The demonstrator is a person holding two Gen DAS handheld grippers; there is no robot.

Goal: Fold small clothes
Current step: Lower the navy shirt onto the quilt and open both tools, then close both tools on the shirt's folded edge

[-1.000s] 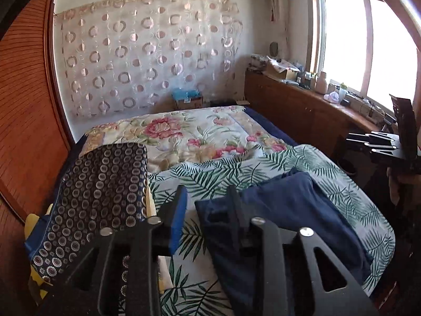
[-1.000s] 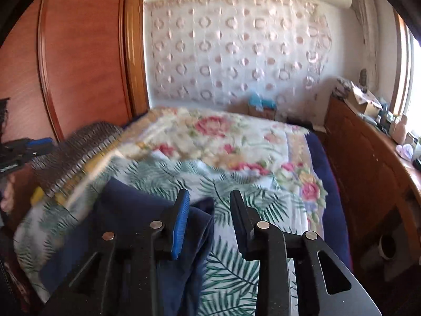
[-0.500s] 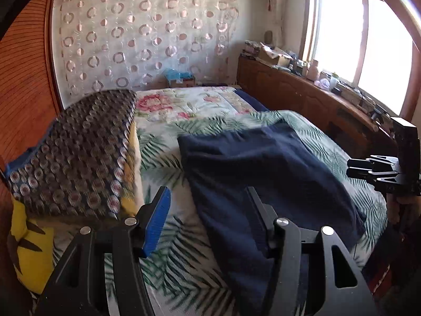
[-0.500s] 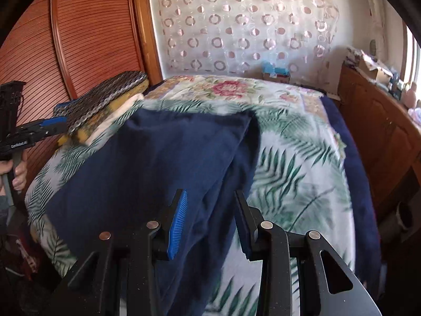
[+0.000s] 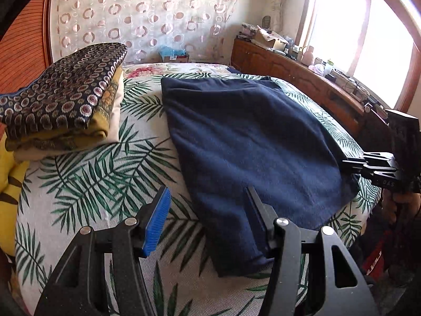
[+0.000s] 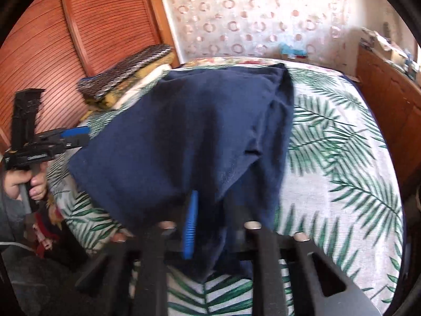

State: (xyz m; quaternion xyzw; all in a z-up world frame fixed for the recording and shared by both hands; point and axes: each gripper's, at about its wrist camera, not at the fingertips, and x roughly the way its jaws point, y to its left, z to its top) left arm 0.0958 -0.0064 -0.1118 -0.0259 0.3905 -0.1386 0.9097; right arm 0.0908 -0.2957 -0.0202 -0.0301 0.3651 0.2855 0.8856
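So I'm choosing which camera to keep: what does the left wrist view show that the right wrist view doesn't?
Only the left wrist view: the window, and the left tongs open over the navy garment's near corner.
Only the right wrist view: the louvred wardrobe door, and the right tongs closing with the garment's edge between them.
Both: the garment, the folded stack, the palm-print bedspread.

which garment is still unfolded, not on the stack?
The navy blue garment, spread flat on the palm-print bedspread. The others sit folded in the stack near the wardrobe, the circle-patterned one on top.
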